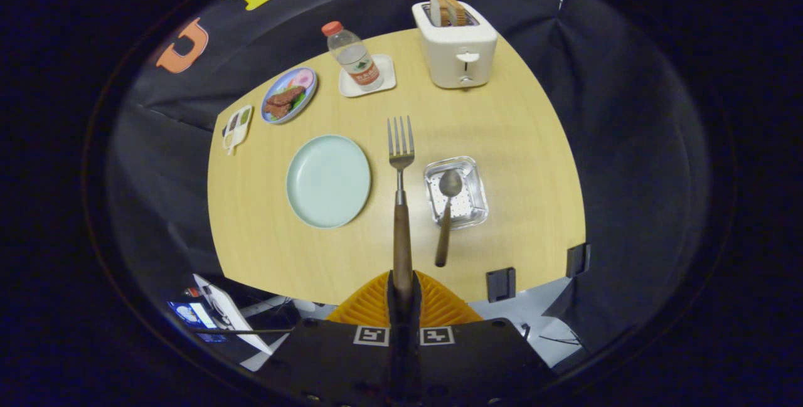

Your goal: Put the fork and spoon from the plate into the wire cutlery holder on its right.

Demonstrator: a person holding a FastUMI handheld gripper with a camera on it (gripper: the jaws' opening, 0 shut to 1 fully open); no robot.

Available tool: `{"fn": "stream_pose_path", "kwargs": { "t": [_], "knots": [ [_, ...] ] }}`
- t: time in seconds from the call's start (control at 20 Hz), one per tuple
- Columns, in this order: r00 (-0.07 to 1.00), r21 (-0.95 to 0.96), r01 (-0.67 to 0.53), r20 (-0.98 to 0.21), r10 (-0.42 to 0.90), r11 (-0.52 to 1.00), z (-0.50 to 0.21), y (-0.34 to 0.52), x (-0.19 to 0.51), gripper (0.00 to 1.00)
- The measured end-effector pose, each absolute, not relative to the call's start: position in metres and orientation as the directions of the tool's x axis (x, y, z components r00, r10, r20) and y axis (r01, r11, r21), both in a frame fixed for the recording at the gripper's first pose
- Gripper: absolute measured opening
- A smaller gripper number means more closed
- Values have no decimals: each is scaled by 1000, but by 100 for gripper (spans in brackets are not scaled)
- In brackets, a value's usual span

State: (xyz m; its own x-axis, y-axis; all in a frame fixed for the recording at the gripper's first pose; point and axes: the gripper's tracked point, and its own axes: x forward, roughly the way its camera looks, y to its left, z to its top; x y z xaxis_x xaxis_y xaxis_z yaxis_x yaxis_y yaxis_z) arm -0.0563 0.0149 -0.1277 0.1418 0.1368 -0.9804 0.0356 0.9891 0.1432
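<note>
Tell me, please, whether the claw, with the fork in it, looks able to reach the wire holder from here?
Probably yes. The claw is shut on the fork, held above bare table, and the holder sits just right of the tines, open-topped, with the spoon already leaning in it.

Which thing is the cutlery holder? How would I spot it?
On the round wooden table, look right of the pale green plate, in front of the white toaster. The small square wire holder alone has a wooden-handled spoon standing in it.
</note>
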Motion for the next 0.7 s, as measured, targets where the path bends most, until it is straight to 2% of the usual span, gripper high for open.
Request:
{"fn": "stream_pose_path", "kwargs": {
  "t": [0.35,0.65,0.7],
  "knots": [
    [11,142,86,-990,142,986,-146,-28,-79,3],
    [-46,180,144,-981,189,973,-158,-29,-82,3],
    [-50,184,149,-980,193,972,-159,-28,-80,8]
  ]
}}
